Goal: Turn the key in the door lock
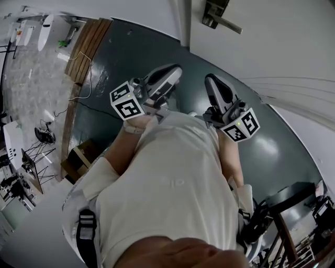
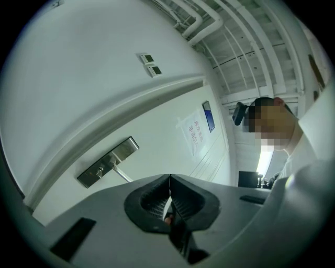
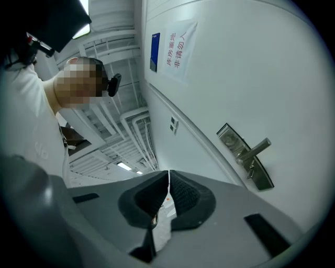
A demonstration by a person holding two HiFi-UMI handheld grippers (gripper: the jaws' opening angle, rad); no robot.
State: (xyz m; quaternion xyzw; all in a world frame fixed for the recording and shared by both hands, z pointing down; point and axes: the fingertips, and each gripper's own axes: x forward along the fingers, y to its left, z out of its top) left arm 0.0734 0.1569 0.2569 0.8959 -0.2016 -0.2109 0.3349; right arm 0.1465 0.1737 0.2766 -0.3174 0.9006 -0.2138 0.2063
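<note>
**Both claws clenched and empty, held at your chest, with the lock up ahead on the door.**

Your left claw (image 2: 170,180) and right claw (image 3: 168,174) each have their jaws pressed together at the tips, with nothing between them. The lock plate (image 1: 213,11) sits on the door (image 1: 272,47), well apart from both claws and straight ahead of them. In the head view your right claw lies more nearly under it, so that looks like the hand to lead with. From the right gripper view the lever handle (image 3: 257,147) sticks out across the plate. A small piece under it (image 3: 252,168) is probably the key, though it is too small to be sure. Nothing stands between claw and lock. You will need to open the jaws before closing in under the lever.
</note>
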